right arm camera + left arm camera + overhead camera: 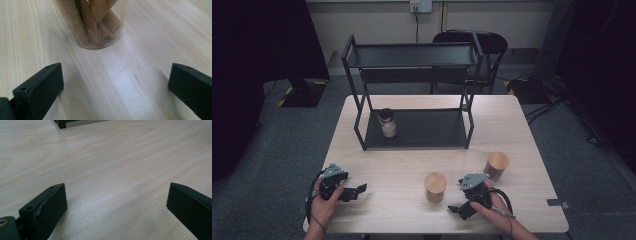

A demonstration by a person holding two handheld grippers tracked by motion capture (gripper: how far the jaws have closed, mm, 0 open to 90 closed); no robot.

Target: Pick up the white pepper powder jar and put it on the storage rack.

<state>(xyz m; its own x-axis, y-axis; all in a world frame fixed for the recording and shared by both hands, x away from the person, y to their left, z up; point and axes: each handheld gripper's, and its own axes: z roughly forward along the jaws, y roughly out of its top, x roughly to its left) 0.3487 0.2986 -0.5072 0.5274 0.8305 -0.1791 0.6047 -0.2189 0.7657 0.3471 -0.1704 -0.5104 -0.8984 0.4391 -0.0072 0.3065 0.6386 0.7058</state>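
A glass jar [93, 22] holding brown cinnamon-like sticks stands just ahead of my right gripper [116, 71], whose jaws are wide apart with only bare table between them. In the high view this looks like the wooden-lidded jar [435, 186] just left of my right gripper [457, 210]. A second wooden-lidded jar [497, 165] stands farther right. A black-lidded jar [387, 123] sits on the lower shelf of a black rack [412, 55]. My left gripper [356, 192] rests near the table's front left, open [116, 192] over bare wood.
The light wooden table [412, 160] has open surface between rack and jars. One rack foot [61, 123] shows far ahead in the left gripper view. A black chair [487, 42] stands behind the table, and cables lie on the grey floor at the right.
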